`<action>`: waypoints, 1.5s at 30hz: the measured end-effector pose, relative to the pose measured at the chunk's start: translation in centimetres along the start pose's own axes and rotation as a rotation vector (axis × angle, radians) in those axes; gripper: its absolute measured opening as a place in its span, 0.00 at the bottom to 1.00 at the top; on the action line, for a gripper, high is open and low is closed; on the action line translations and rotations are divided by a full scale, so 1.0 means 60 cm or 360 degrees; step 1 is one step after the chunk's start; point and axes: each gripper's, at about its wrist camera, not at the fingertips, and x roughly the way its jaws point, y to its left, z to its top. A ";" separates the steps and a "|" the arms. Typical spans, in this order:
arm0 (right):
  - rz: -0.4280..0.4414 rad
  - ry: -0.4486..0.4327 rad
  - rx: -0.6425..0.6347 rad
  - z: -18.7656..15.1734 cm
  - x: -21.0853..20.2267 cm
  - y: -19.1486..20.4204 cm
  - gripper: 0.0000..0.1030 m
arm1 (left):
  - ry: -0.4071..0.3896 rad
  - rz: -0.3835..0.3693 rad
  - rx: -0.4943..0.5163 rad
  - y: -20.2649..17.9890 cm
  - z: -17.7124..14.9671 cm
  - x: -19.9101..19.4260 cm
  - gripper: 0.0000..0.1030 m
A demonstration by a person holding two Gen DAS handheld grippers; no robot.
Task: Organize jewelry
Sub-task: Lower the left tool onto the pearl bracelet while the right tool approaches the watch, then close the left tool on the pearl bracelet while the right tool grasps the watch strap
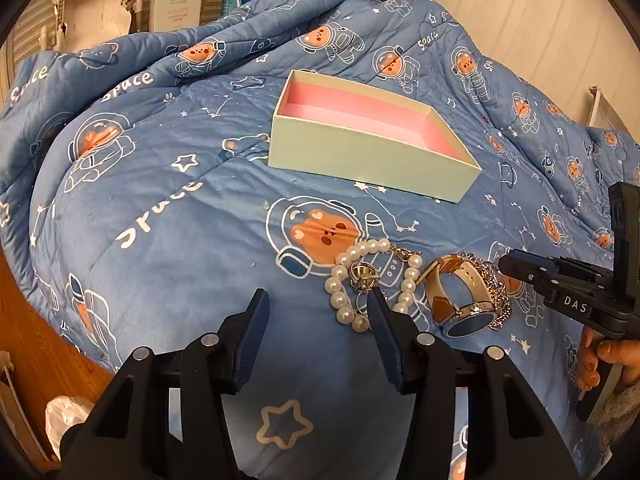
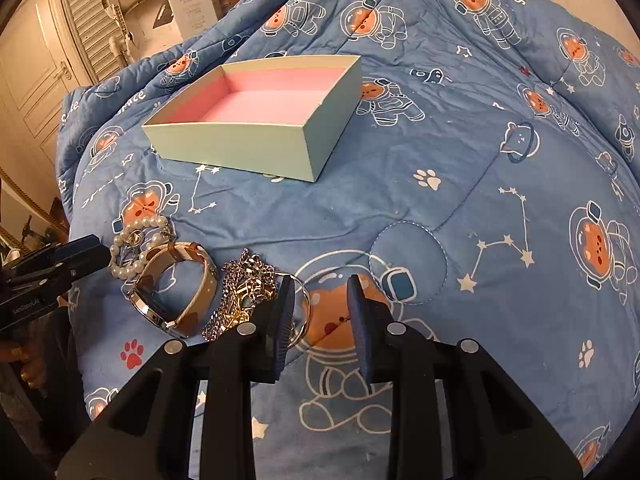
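A pale green open box (image 1: pixel 372 156) with a pink lining (image 2: pixel 260 106) sits on the blue quilt; nothing shows inside it. In front of it lie a pearl bracelet (image 1: pixel 340 300) with a small gold charm (image 1: pixel 363 276), a watch (image 1: pixel 460 300) with a tan and white strap, and a heap of silver and gold chains (image 2: pixel 244 296) with a thin silver bangle (image 2: pixel 306 308). My left gripper (image 1: pixel 318 320) is open, its right finger touching the pearls. My right gripper (image 2: pixel 320 320) is open just right of the chains, its left finger over the bangle; it also shows in the left wrist view (image 1: pixel 520 270).
The blue space-bear quilt (image 2: pixel 480 160) covers the whole bed and bunches up behind the box. Wooden floor (image 1: pixel 24 320) and a white plastic bag (image 1: pixel 64 412) lie at the left. Shelves, white boxes (image 2: pixel 188 0) and a louvred door stand behind the bed.
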 end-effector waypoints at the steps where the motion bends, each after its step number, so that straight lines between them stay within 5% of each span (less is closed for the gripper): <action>1: 0.0006 -0.0004 0.0006 0.002 0.000 -0.001 0.27 | 0.0002 0.0000 0.0002 0.000 0.002 0.003 0.46; 10: 0.0126 -0.0022 -0.0060 0.002 -0.010 0.018 0.27 | 0.0046 -0.0006 0.0020 -0.004 0.013 0.026 0.39; 14: 0.0233 -0.0020 -0.0061 0.007 -0.014 0.040 0.27 | 0.0057 -0.0018 0.0038 -0.008 0.014 0.032 0.21; 20: 0.0280 0.0042 -0.0121 0.016 0.007 0.078 0.27 | 0.0068 -0.0044 0.0045 -0.010 0.015 0.035 0.11; 32: 0.0262 0.0082 -0.0156 0.011 0.029 0.090 0.07 | 0.0026 -0.0085 0.0031 -0.014 0.015 0.022 0.09; 45: 0.0304 -0.0038 -0.0251 0.012 -0.015 0.105 0.06 | -0.0080 -0.0201 0.0045 -0.038 0.037 -0.034 0.09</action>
